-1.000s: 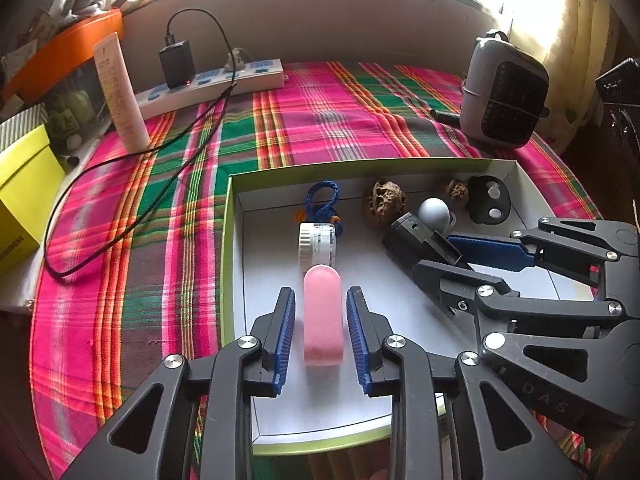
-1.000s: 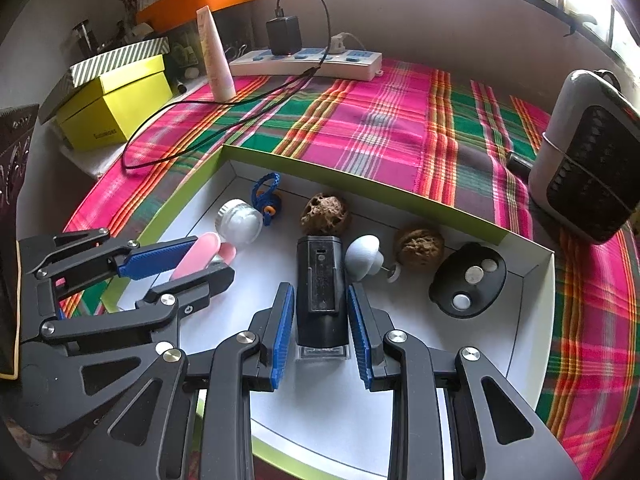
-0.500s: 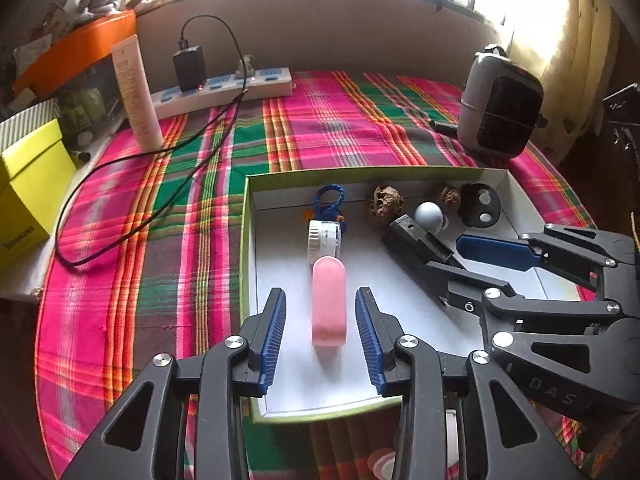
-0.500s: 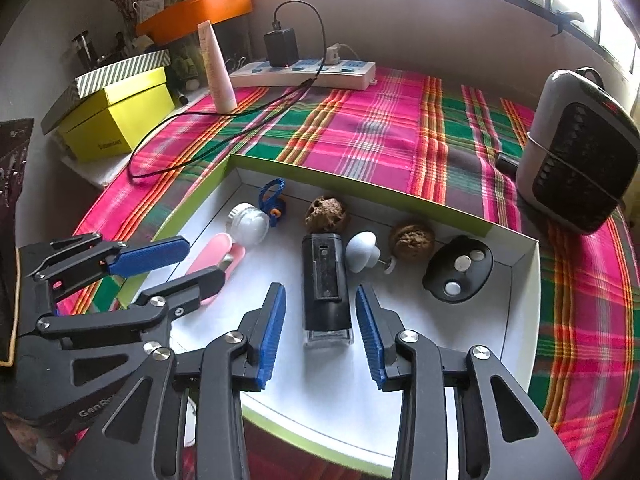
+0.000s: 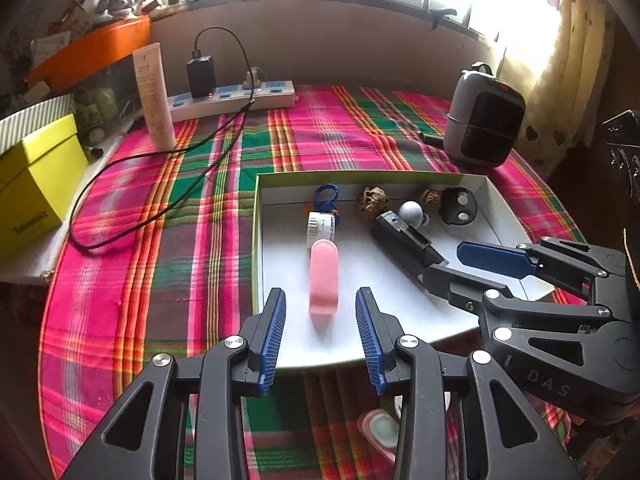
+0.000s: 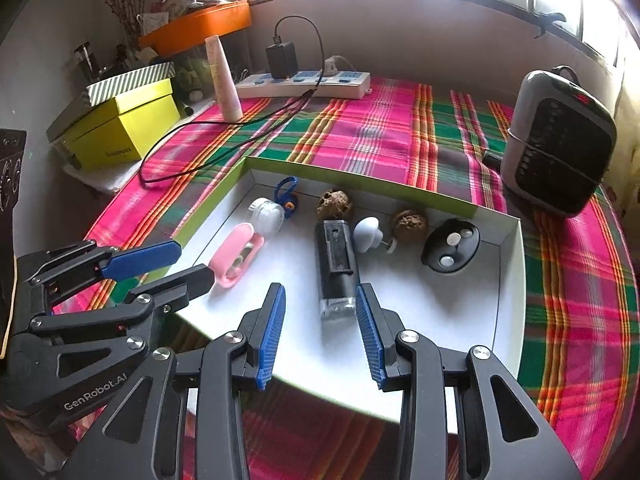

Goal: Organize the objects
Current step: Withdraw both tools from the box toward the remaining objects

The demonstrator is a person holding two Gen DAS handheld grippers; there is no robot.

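Plaid cloth (image 5: 332, 132) in pink and green covers the table under a window. Both grippers are pitched down over the near edge of a shallow white tray (image 5: 500, 208). The left gripper (image 5: 320, 332) is parted, nothing gripped; the pink case (image 5: 323, 276) lies flat just beyond its pads (image 5: 273, 332), lower centre of the left view. The right gripper (image 6: 320, 332) is likewise parted and empty, the black rectangular device (image 6: 334, 256) lying lengthwise before it. Two walnuts (image 6: 335, 204), a white jar (image 6: 267, 210) and a black oval holder (image 6: 451, 246) are lined along the tray's far wall.
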